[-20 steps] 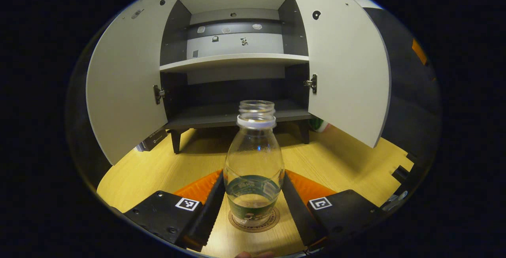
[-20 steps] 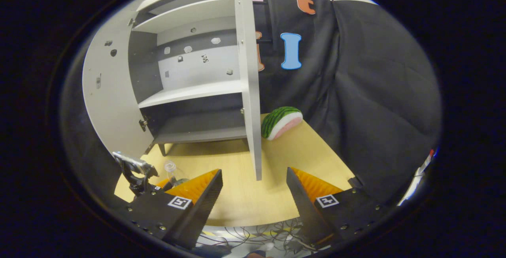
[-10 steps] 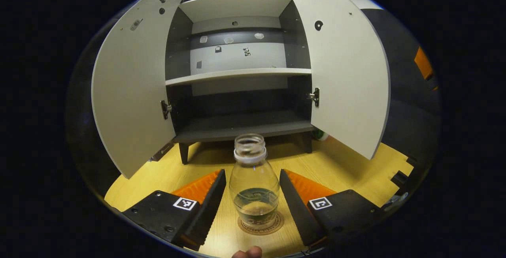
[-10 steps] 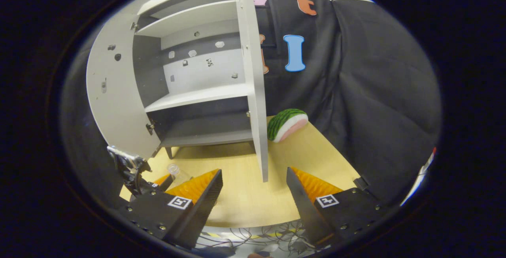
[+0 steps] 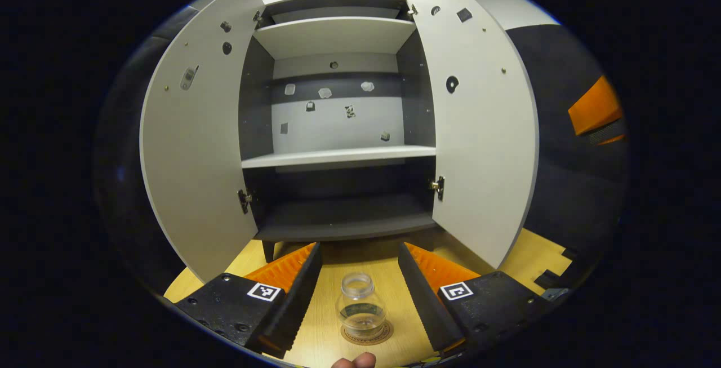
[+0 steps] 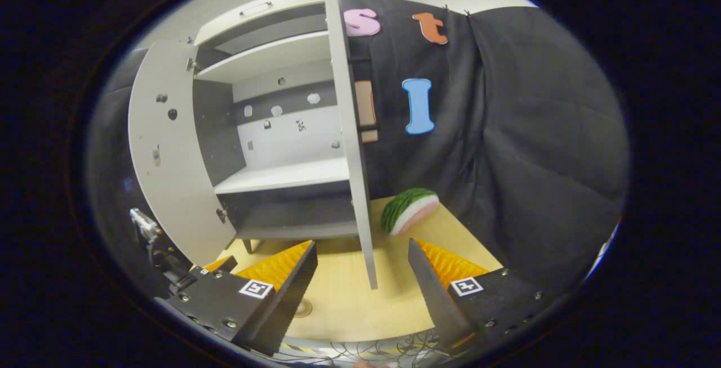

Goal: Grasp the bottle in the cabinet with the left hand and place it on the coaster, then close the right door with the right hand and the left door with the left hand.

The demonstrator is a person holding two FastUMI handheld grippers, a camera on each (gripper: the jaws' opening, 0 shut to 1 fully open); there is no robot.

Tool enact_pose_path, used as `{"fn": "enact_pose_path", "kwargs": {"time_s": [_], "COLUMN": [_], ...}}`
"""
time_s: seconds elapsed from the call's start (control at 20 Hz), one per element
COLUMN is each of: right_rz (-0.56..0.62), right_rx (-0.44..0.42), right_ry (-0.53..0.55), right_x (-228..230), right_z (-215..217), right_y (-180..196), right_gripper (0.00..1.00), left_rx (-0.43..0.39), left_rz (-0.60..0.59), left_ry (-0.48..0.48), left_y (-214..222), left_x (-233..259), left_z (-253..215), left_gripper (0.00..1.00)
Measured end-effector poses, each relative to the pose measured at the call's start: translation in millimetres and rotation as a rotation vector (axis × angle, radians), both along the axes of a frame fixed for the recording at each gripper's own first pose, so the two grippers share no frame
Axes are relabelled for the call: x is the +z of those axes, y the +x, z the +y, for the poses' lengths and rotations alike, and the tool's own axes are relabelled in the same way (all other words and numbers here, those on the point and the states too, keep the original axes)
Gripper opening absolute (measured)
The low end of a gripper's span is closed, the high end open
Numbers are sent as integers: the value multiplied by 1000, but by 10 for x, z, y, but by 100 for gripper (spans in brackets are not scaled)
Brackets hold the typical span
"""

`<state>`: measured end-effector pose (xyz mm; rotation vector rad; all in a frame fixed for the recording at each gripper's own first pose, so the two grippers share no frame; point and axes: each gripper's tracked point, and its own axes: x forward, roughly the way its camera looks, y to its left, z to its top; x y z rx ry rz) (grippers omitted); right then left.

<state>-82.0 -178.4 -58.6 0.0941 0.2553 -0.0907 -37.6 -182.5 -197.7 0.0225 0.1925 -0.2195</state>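
The left tool (image 5: 359, 255) stands with its fingers apart and nothing between them; half a second ago the bottle (image 5: 360, 306) stood between those fingers, and a second ago they flanked its body closely, so the tool has let go and drawn back and up. The bottle now stands upright on the coaster (image 5: 366, 335), clear of both fingers and just in front of the cabinet (image 5: 338, 156), with a little liquid low in it and no cap that I can see. That reads as the placing step done. Behind the bottle, the cabinet's shelves look bare and both doors hang wide: the left door (image 5: 197, 148) to one side of the opening, the right door (image 5: 479, 131) to the other. The right tool (image 6: 363, 255) is also spread apart and holds nothing; the right door (image 6: 346, 131) shows nearly edge-on just beyond its fingers, its lower corner reaching down between them. Over the last second that door edge has grown taller in the right gripper view, which suggests this tool is closing on it. A watermelon slice (image 6: 410, 209) lies on the tabletop (image 6: 349, 300) beyond the right door, out of the swing path as far as I can judge. Shutting the right door looks to be the step in hand.
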Motion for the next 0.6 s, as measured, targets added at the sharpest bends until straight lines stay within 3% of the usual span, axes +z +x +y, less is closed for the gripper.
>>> {"fn": "enact_pose_path", "kwargs": {"time_s": [0.3, 0.6], "right_rz": [-109, -162], "right_rx": [10, 51], "right_ry": [-22, -21], "right_x": [563, 798], "right_z": [-324, -556], "right_y": [240, 613], "right_gripper": [99, 97], "left_rx": [0, 36], "left_rz": [-80, -132], "left_ry": [-12, 3], "left_y": [10, -16], "left_x": [702, 1080], "left_z": [52, 248], "left_gripper": [87, 87]}}
